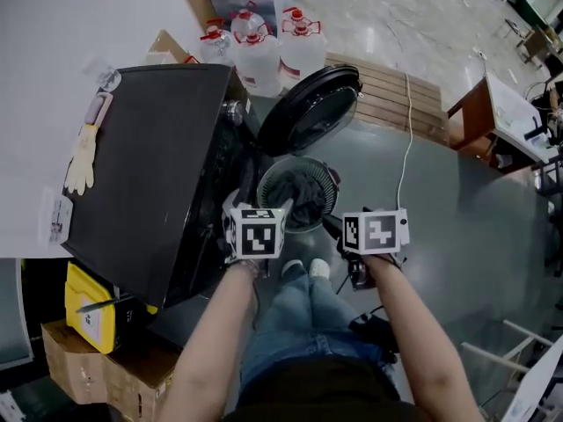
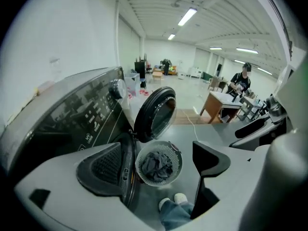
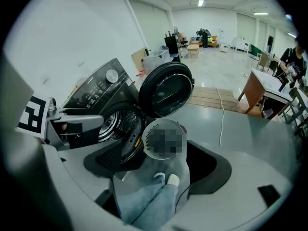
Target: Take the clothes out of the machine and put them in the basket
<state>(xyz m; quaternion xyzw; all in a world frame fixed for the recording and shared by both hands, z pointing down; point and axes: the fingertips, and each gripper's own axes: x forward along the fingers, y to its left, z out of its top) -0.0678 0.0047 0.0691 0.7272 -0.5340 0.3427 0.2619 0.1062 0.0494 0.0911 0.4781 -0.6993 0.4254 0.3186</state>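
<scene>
Basket point(image 1: 263, 183): set on the floor point(image 1: 440, 200); dark clothes point(image 1: 303, 199) are held in it.
Machine point(image 1: 149, 174): just left of the basket, door point(image 1: 310, 108) swung wide behind the basket. No cloth is seen in the visible part of the drum point(image 3: 115, 126).
Left claw point(image 2: 159, 157): held above the basket, jaws apart, nothing between them.
Right claw point(image 3: 161, 165): held above the basket, jaws apart, empty.
Step, as judged: a load is delivered, both claws freed.
Next move, if anything remains: a claw is to be lowered into the drum and closed on cloth.
</scene>
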